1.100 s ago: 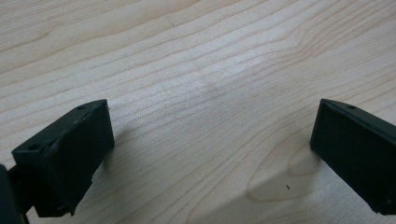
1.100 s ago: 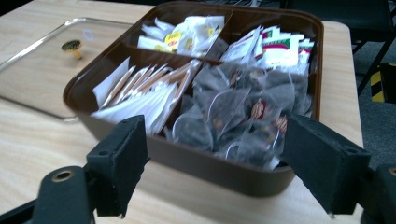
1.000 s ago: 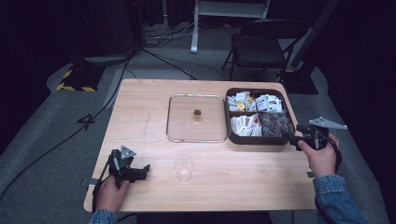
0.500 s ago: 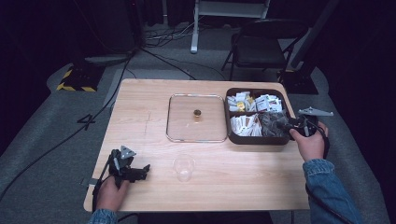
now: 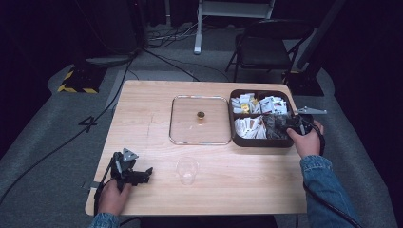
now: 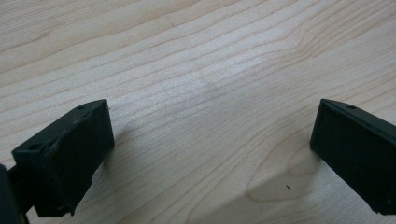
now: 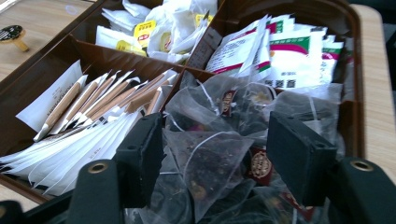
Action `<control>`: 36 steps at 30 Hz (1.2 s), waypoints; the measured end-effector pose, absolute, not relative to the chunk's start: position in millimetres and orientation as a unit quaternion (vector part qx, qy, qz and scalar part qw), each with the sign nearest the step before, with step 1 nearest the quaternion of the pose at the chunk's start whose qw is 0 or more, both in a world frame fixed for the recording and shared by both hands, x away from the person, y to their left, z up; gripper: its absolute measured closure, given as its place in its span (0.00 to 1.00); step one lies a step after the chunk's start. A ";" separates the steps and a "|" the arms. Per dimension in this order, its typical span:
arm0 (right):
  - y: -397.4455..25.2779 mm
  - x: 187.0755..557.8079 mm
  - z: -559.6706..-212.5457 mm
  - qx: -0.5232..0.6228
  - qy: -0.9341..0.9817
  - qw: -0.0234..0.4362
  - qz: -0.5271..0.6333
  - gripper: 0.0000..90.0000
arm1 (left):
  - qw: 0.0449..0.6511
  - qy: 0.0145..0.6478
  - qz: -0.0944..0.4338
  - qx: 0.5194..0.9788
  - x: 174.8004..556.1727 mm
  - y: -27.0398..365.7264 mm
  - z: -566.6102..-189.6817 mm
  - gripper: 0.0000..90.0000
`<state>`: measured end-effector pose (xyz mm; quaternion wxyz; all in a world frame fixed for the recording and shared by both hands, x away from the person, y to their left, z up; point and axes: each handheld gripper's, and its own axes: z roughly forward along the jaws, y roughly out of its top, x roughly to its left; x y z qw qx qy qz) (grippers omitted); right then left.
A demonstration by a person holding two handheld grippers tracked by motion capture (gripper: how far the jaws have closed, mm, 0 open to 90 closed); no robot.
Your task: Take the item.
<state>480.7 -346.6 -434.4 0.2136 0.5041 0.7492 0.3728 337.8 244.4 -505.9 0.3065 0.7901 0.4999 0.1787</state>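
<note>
Tea bags (image 7: pixel 210 154) fill the tray (image 5: pixel 260 142) corner; right gripper (image 7: pixel 215 154) straddles one, jaws apart. Left gripper (image 6: pixel 210 140) rests spread wide on the table (image 6: pixel 196 56).

Your black right gripper (image 7: pixel 215 163) straddles clear mesh teabags (image 7: pixel 210 158) with dark leaves and red-gold tags. At ten o'clock in the dark brown tray (image 7: pixel 28 93) lie white sticks (image 7: pixel 93 105) striped tan; at twelve, white sachets (image 7: pixel 154 32) with yellow labels; at one, white packets (image 7: pixel 285 51) banded magenta and green.
</note>
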 end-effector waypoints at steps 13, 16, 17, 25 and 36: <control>-342.3 485.8 -450.1 0.501 0.773 0.194 0.338 0.56 | 0.307 0.501 0.179 0.789 337.8 244.2 -506.0 0.00; -342.5 486.9 -453.5 0.499 0.777 0.189 0.333 0.60 | 0.307 0.500 0.179 0.790 337.9 244.4 -505.9 0.00; -342.4 487.2 -454.3 0.500 0.777 0.189 0.334 0.62 | 0.308 0.500 0.179 0.789 337.9 244.2 -506.0 0.00; -342.9 487.3 -454.1 0.488 0.786 0.196 0.326 0.76 | 0.307 0.500 0.179 0.790 337.9 244.3 -506.0 0.00; -344.3 480.5 -444.4 0.487 0.769 0.205 0.360 0.82 | 0.308 0.500 0.179 0.789 337.9 244.2 -506.0 0.00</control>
